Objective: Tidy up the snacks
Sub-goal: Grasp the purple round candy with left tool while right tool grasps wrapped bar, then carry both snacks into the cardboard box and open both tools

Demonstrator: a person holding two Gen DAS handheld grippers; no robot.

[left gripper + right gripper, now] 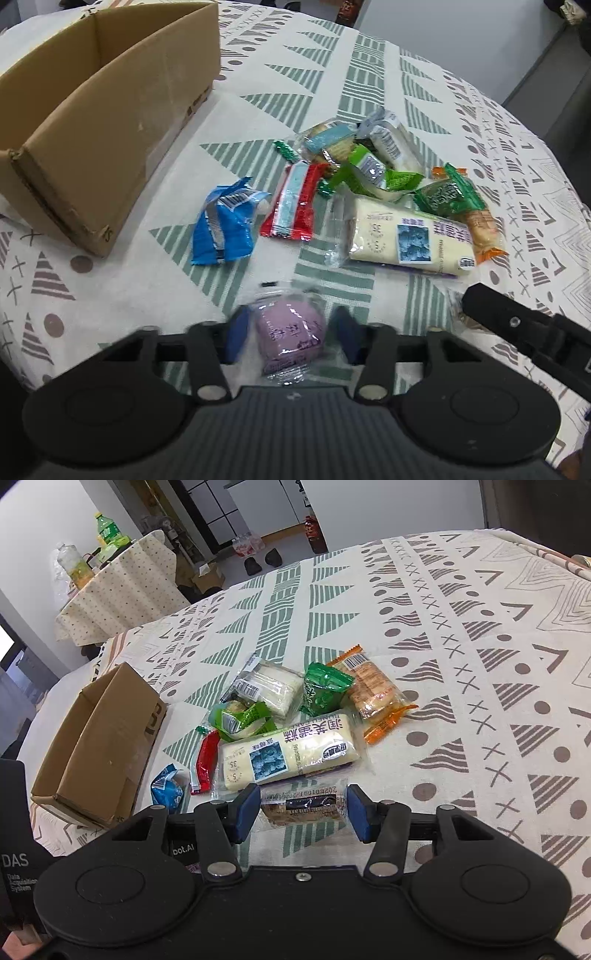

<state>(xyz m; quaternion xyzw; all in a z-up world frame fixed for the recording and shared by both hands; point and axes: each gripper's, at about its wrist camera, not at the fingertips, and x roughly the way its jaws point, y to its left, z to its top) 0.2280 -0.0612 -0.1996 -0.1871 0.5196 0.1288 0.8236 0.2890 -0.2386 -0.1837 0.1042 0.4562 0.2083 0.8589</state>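
Observation:
My left gripper (291, 317) is open, its blue pads (238, 338) on either side of a purple cake in a clear wrapper (290, 334) lying on the tablecloth. My right gripper (303, 794) is also open and straddles a brown snack in a clear wrapper (301, 806). Beyond both lies a pile of snacks: a long white cake pack (406, 236) (288, 753), a blue packet (225, 229) (168, 790), a red packet (291, 203) (205, 764), green packets (447, 194) (323, 690) and an orange cracker pack (373, 698). An open cardboard box (110, 110) (99, 746) stands to the left.
The table has a patterned cloth (480, 664) whose edge curves away at the far side. A black part of the right gripper (517, 325) reaches in at the lower right of the left wrist view. A second table with bottles (107, 535) stands across the room.

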